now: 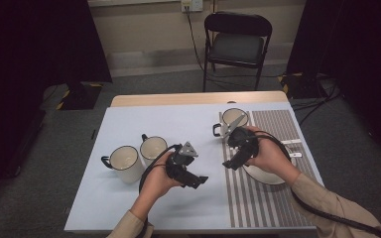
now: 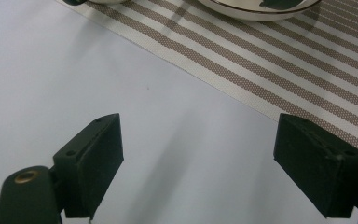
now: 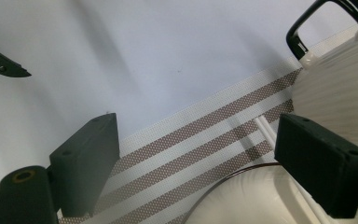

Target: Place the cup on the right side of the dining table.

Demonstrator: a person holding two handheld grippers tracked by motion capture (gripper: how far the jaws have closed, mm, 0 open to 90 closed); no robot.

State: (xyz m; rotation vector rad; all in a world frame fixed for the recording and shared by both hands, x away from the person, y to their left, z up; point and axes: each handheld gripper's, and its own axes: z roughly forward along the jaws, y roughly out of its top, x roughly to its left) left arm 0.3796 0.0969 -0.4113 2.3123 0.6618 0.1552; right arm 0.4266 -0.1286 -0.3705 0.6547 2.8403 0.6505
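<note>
Currently the white plate point(image 1: 270, 174) lies on the striped placemat point(image 1: 273, 198), at the placemat's near-right part, partly under the person's right hand. The right tongs point(image 1: 232, 163) hover just left of the plate, jaws spread wide and holding nothing; in the right gripper view the plate rim point(image 3: 242, 196) sits between and below the jaws. A mug point(image 1: 233, 120) stands at the placemat's far-left corner. The left tongs point(image 1: 198, 181) hang over the bare desk point(image 1: 129, 208) left of the placemat, jaws wide apart and empty. Two more mugs point(image 1: 126, 162) stand well left of the placemat.
</note>
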